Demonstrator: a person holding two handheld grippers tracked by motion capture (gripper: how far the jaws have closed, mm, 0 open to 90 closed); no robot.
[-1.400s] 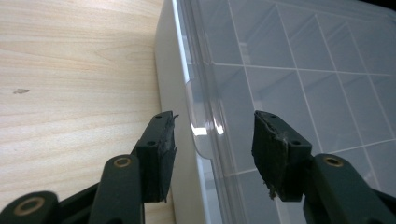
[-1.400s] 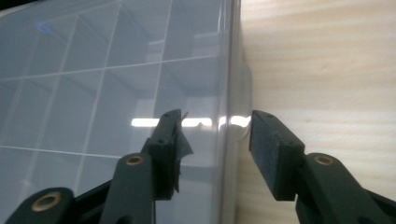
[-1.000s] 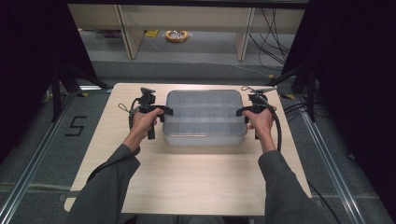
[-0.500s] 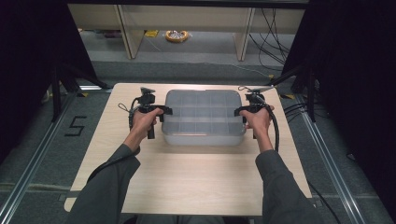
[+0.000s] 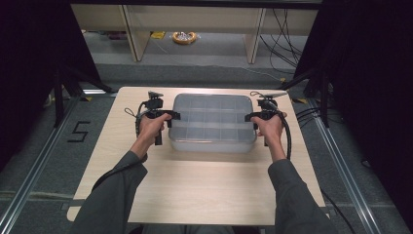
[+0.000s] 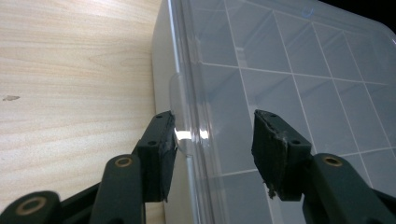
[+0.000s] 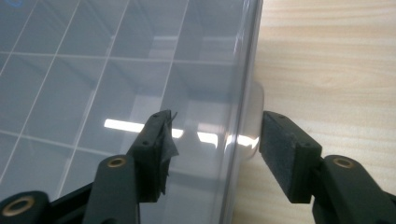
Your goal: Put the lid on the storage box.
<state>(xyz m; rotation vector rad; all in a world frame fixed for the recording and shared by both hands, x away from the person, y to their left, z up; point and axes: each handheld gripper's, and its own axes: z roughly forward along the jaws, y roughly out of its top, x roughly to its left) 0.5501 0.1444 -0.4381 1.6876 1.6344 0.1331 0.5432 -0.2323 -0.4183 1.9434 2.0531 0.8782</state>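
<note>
Since the earlier frames the right hand has drawn in a little toward the clear compartment box (image 5: 213, 122), and the right gripper's jaws have been opening slightly; the left side looks unchanged.

Left gripper (image 5: 162, 116): in its own view (image 6: 215, 144) the jaws are spread and straddle the box's left edge. The left jaw sits outside the wall, its pad touching or just beside the small clear latch tab (image 6: 176, 116); the right jaw hangs over the lid, apart from the edge. Beyond that left jaw lies the wooden table (image 6: 70, 70).

Between the two grippers the box rests on the table, lid closed, its gridded compartments showing through.

Right gripper (image 5: 257, 116): in its own view (image 7: 215, 140) the jaws are spread across the box's right edge, the left jaw over the lid, the right jaw outside the wall just beside a clear tab (image 7: 254, 126), whether touching I cannot tell.
</note>
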